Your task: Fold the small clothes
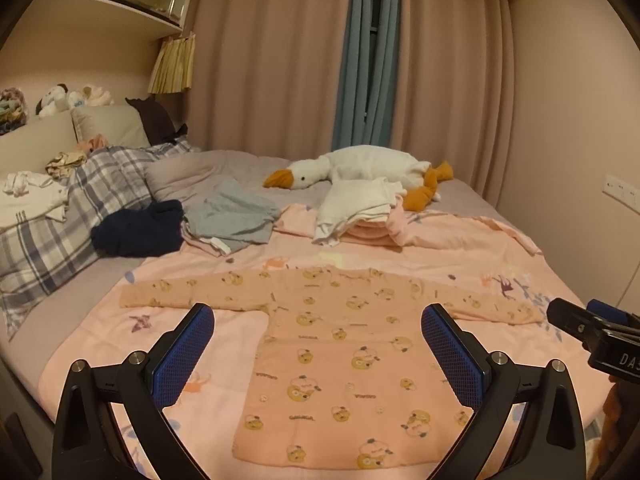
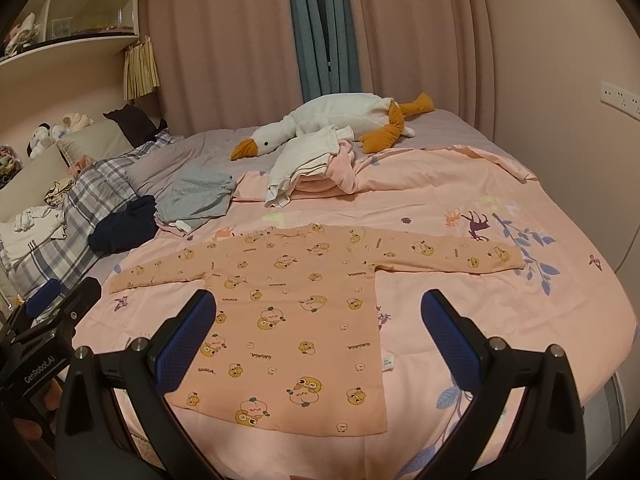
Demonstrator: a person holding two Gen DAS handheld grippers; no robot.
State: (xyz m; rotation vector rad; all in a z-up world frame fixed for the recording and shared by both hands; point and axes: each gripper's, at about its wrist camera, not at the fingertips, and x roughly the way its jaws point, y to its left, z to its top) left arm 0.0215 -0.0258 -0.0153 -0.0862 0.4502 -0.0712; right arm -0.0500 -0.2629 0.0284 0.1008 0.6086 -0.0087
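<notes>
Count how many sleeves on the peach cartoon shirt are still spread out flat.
2. The left sleeve stretches toward the plaid pillow side, and the right sleeve stretches toward the wall; neither is folded over the shirt.

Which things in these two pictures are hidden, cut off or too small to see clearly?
- Shirt hem, left wrist view: its near corners lie behind the left gripper fingers.
- Shirt label, right wrist view: print too small to read.
- Folded pile by the goose toy, both views: too far to count its pieces.
- Right gripper, left wrist view: cut off by the right edge.
</notes>
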